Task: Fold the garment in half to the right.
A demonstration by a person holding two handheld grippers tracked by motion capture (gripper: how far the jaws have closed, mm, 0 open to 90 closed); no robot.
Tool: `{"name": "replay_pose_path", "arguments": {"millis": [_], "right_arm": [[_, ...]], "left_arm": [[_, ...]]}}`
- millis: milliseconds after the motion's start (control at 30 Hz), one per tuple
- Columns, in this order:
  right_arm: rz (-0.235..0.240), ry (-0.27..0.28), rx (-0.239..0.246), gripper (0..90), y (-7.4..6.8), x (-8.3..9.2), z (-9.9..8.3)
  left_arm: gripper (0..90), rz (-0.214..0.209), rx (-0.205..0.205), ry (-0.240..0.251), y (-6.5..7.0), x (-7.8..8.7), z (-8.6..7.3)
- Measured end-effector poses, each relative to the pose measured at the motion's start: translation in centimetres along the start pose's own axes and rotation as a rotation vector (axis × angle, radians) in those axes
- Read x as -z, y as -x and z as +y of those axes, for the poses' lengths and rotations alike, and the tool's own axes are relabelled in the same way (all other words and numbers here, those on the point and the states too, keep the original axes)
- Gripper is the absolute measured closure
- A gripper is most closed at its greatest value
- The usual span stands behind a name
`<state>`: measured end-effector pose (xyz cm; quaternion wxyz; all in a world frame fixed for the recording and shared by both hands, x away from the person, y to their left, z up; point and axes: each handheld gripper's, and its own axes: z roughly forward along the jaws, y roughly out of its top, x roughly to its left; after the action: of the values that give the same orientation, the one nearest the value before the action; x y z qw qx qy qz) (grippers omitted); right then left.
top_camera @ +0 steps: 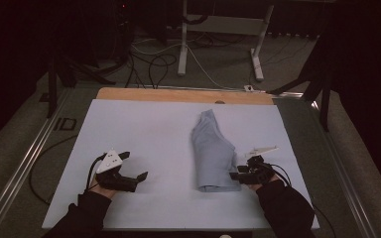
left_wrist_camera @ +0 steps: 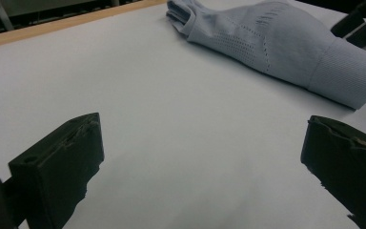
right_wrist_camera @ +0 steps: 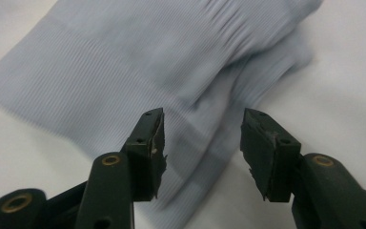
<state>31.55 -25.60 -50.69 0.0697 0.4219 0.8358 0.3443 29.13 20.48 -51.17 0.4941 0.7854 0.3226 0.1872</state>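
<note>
Two grippers near table's front edge. Left gripper [top_camera: 138,177] rests on white sheet [top_camera: 144,129], jaws spread wide, nothing between, aimed toward garment, probably idle. Right gripper [top_camera: 234,175] at ribbed hem of pale blue folded garment [top_camera: 212,151], jaws parted astride fabric edge, not yet pinching; judged poised to grab hem. Garment lies right of centre, long axis running away from person. No containers on table. Beyond: wooden table edge [top_camera: 178,94], floor cables [top_camera: 154,62], desk frame [top_camera: 223,25].
</note>
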Motion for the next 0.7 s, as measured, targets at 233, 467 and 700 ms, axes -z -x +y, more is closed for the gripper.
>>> {"name": "replay_pose_path", "arguments": {"millis": [233,467,700], "right_arm": [[-0.020,-0.045,0.003,52.4,-0.9,-0.5,-1.3],[-0.063,-0.052,0.033,62.6,-1.7,-0.6,-1.4],[-0.044,-0.048,0.058,85.6,-2.1,0.0,-1.1]], "left_arm": [[1.3,0.001,0.007,-0.011,-0.1,-0.2,-0.2],[1.3,0.002,0.009,-0.006,-0.1,-0.2,-0.3],[1.3,-0.003,0.007,-0.009,-0.1,-0.3,-0.3]]}}
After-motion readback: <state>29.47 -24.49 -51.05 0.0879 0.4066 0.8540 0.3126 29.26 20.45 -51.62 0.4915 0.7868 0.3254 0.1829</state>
